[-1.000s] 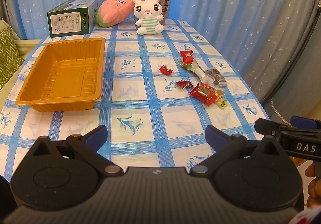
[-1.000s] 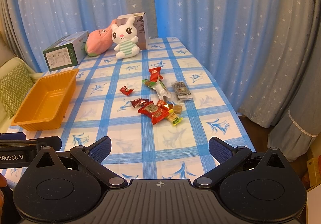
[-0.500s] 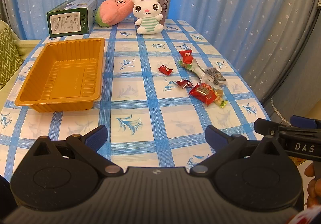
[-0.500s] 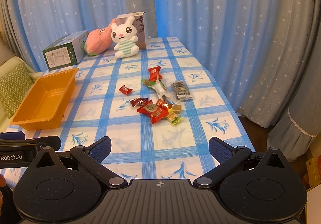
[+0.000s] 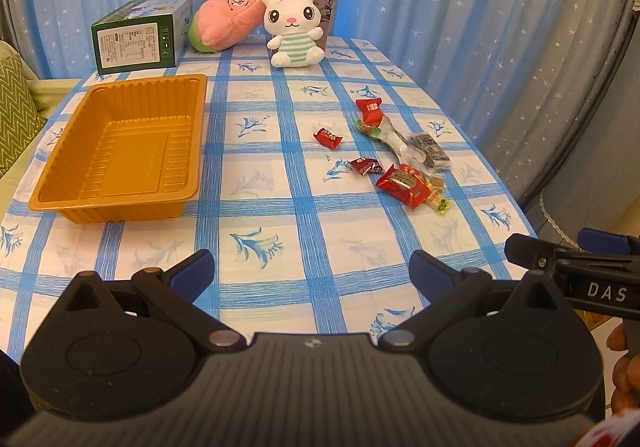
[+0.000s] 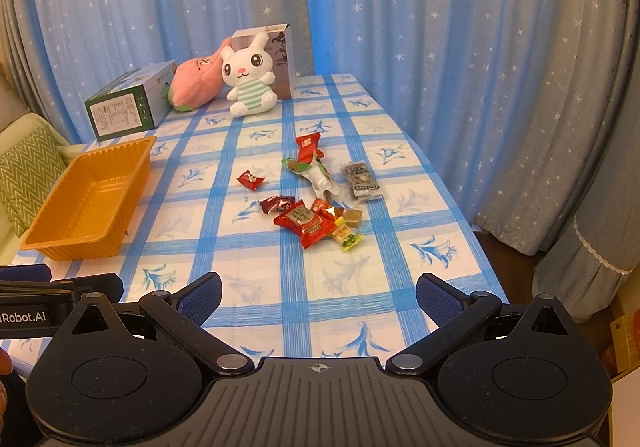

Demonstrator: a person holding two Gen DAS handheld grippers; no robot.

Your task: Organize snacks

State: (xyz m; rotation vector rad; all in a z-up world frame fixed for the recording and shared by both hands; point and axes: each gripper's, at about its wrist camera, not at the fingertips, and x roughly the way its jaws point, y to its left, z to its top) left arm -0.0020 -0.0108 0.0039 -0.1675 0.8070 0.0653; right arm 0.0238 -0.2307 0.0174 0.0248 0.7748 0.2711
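Now both tongs (image 5: 311,271) (image 6: 319,295) spread wide, empty, above tablecloth (image 5: 280,219).

- Both views are bright and evenly lit, with a warm indoor cast.
- A strip of the blue curtain (image 6: 316,27) glows brighter, where light comes through from behind.
- Shadows are soft and short; the orange tray (image 5: 120,151) casts only a thin one on the tablecloth (image 5: 304,215).
- Fisheye bending curves the table edges and curtain folds, with dark corners.
- Focus is sharp throughout, with no motion blur.
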